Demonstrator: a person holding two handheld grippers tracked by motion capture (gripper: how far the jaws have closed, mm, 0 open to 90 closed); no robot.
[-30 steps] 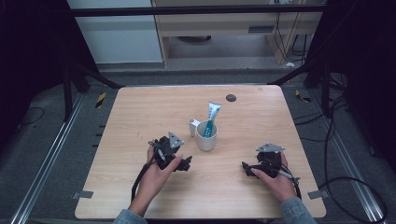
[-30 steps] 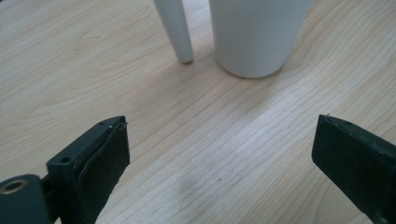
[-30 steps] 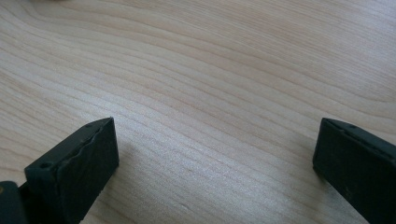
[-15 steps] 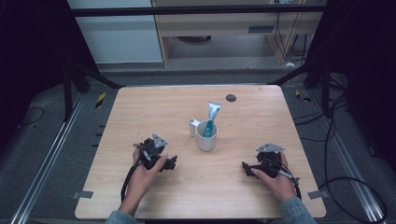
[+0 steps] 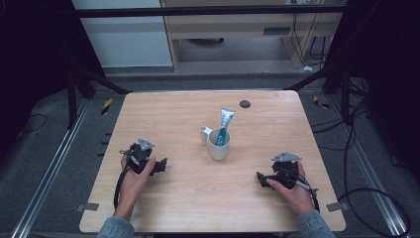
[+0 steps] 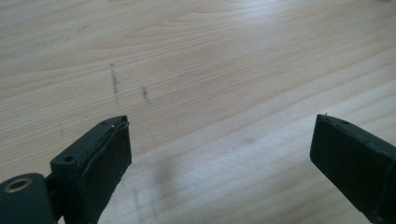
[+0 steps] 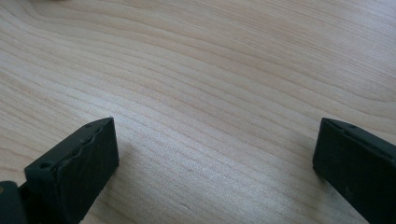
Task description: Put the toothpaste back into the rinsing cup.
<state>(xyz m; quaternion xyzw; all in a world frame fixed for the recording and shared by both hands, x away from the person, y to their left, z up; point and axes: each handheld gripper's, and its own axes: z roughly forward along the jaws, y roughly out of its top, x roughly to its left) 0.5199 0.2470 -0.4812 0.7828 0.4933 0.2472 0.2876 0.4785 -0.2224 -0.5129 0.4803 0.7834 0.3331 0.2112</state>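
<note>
A white mug (image 5: 219,145) stands near the middle of the wooden table (image 5: 168,116), with a blue and white tube (image 5: 224,125) upright in it. My left gripper (image 5: 159,166) rests on the table to the mug's left, held in a hand, jaws pointing right. Its own view shows it open (image 6: 219,154) over bare wood with nothing between the jaws. At the table's right my right gripper (image 5: 261,178) lies in the other hand, jaws pointing left. It too is open (image 7: 217,156) above bare wood.
A small dark round spot (image 5: 244,103) sits near the table's far edge. Beyond the table are a black frame (image 5: 208,11), cables (image 5: 356,148) on the floor and a light cabinet (image 5: 237,29).
My left gripper has drawn back to the left, away from the mug, and settled near the table's left side. The right gripper has stayed where it was.
</note>
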